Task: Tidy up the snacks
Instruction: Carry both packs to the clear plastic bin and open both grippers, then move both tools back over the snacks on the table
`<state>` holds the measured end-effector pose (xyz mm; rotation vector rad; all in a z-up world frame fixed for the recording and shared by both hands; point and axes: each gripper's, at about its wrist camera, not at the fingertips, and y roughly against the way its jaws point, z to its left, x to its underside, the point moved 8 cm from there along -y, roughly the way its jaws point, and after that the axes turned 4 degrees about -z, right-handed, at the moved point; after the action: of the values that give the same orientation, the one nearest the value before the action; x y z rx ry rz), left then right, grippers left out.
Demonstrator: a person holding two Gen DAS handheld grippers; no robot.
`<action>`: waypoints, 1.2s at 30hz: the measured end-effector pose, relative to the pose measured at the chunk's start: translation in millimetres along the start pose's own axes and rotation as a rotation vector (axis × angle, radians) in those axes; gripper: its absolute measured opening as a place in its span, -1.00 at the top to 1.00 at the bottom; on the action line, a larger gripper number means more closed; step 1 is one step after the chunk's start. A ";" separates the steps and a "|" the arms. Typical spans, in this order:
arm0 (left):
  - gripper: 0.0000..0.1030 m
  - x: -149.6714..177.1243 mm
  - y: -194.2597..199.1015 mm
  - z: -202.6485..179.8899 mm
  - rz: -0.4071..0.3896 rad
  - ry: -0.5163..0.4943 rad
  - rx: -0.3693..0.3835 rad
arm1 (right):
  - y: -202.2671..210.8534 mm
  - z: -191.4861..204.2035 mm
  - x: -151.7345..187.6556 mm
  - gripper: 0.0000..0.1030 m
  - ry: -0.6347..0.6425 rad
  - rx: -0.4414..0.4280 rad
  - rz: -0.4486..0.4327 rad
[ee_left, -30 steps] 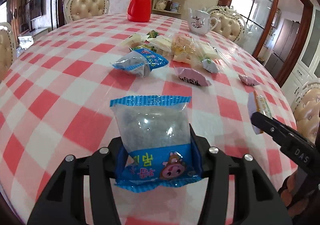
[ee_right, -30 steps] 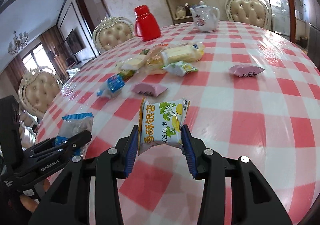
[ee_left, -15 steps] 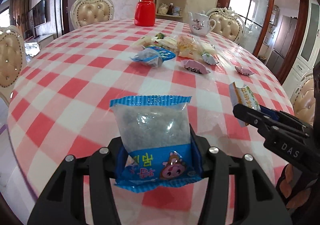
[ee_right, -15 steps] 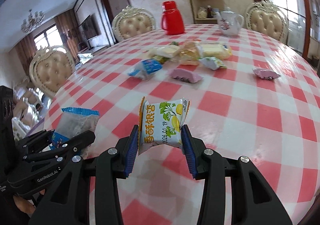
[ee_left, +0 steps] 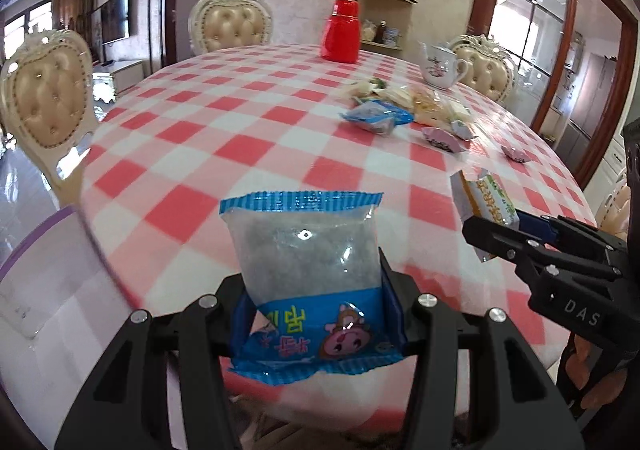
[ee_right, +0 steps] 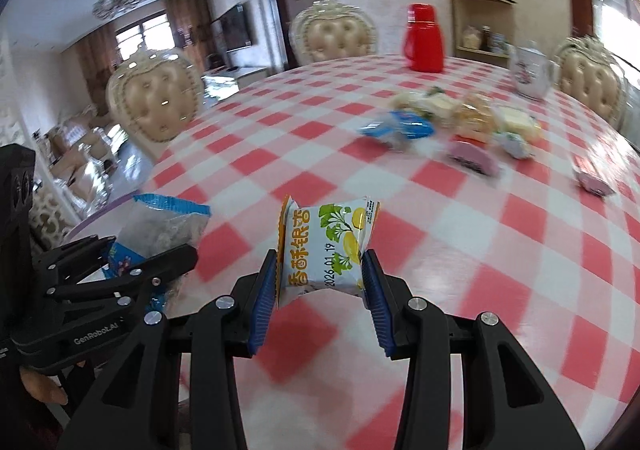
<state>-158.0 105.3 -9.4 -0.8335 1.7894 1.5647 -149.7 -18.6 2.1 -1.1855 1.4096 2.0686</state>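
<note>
Left wrist view: left hand-held gripper (ee_left: pixel 316 314) pinching a blue pack (ee_left: pixel 308 274), clear top with grey filling, blue band with a cartoon pig, upright over the near edge of the checked bench (ee_left: pixel 248 145). Only this view shows the floor past that edge and the right hand's fingers (ee_left: pixel 600 382) under the other tool. Right wrist view: right hand-held gripper (ee_right: pixel 320 290) pinching a yellow pack (ee_right: pixel 328 246), ginkgo print and a date stamp, creased between the pads, held above the bench. Only here: chandelier (ee_right: pixel 118 1), the left tool side-on. Loose snacks (ee_right: pixel 452 125) sit well apart, mid-bench, near the red flask (ee_right: pixel 423 37) and teapot (ee_right: pixel 530 71). Both tools point down at a slant.
</note>
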 end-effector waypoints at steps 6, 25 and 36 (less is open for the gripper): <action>-0.02 7.7 26.9 42.9 -0.024 0.045 -0.055 | -2.9 59.6 -1.7 0.19 0.101 -0.089 0.013; -0.02 43.5 65.0 217.6 0.014 0.220 -0.338 | -48.0 227.1 27.8 0.18 0.406 -0.314 0.143; -0.76 46.9 85.0 260.2 -0.014 0.267 -0.526 | -61.9 264.7 52.2 -0.17 0.436 -0.422 0.224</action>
<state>-243.0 369.3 -24.2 -1.3486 1.5477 2.0309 -251.5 235.8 -37.0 -1.8110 1.3697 2.4515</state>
